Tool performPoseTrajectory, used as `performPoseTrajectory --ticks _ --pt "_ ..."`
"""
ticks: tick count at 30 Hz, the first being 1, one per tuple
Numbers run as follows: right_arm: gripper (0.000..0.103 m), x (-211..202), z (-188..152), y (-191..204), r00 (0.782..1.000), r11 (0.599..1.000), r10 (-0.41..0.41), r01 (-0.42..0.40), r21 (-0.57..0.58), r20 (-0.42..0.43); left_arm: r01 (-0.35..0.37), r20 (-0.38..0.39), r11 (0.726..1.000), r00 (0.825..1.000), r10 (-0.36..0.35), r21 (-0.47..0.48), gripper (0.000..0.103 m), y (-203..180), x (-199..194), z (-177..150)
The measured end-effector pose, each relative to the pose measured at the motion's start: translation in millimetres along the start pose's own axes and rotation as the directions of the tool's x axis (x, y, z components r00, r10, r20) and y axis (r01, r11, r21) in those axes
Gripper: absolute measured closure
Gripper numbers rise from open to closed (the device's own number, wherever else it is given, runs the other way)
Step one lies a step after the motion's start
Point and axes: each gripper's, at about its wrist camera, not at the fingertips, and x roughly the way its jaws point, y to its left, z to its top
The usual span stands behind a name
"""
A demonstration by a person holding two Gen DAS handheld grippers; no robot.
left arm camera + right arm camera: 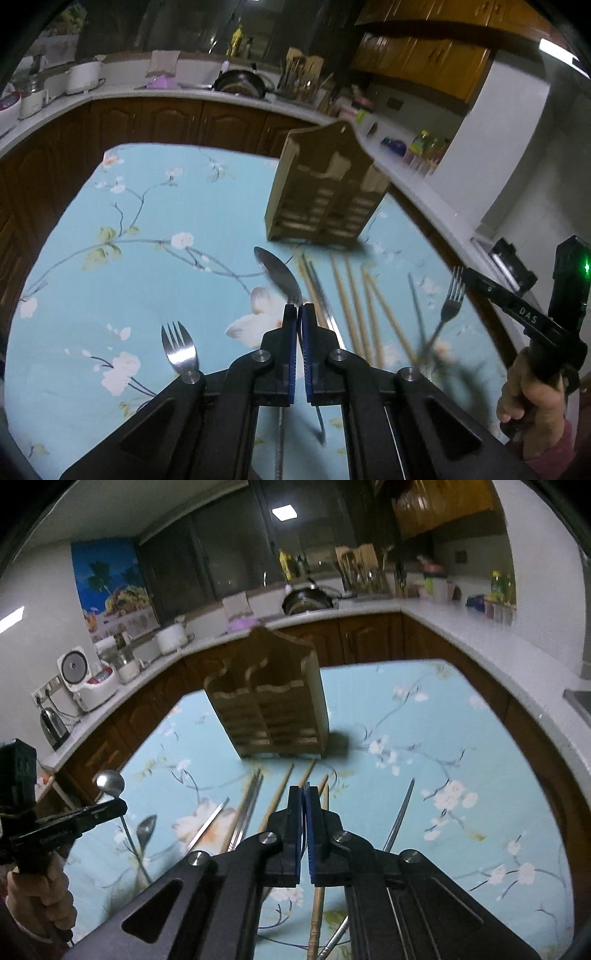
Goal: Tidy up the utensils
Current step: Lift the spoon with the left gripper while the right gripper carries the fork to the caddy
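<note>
The left claw point(297, 307) is pressed together on the neck of a spoon point(277, 271), whose bowl sticks out past the tips toward the holder point(325, 184). From the right wrist view the same claw point(123, 806) shows at the left edge, off to the left of the holder and well short of it, with the spoon's point(109, 781) round bowl above it and the thin handle hanging below. A hand point(40, 897) grips its handle.

The right claw point(306, 791) is also pinched shut, just in front of the holder point(273, 698). Only a sliver of metal tines shows past its blue pads. The left wrist view makes it plain: the claw point(467, 274) holds a fork point(452, 299) near its head, tines up, handle slanting down. It is lifted off the cloth point(147, 206), to the right of the holder and nearer the camera. A hand point(532, 398) holds the grip.

The wooden holder stands upright on the cloth. Its front compartments look empty, though the picture is blurred.

Wooden chopsticks point(354, 295) lie loose on the cloth just in front of the holder, pointing toward it. A metal chopstick point(400, 812) lies in front of it to the right. A second fork point(179, 347) lies well in front and to the left, and a second spoon point(146, 829) also lies to the left.
</note>
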Motion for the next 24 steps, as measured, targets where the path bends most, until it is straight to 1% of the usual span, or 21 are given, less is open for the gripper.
performPoseTrajectory --ticks 3,6,17,24 --pt "0.101 -12.9 8.5 3.3 0.999 1.000 -0.019 0.020 -0.024 0.047 0.016 0.038 1.000 0.999 -0.016 0.000 0.102 -0.7 -20.0 0.1" --pt "0.101 -18.4 15.8 3.6 0.997 0.999 -0.022 0.024 -0.032 0.072 0.024 0.067 1.000 0.997 -0.024 0.001 0.102 -0.4 -34.6 3.1" --pt "0.101 -24.0 29.8 6.3 0.992 0.999 -0.024 0.029 -0.035 0.124 0.031 0.121 0.999 0.992 -0.033 0.018 0.103 -3.5 -47.4 13.9" --pt "0.101 -26.0 47.6 3.9 0.986 0.998 -0.031 0.038 -0.041 0.164 0.025 0.155 0.999 0.987 -0.030 0.033 0.103 -5.4 -49.3 33.6"
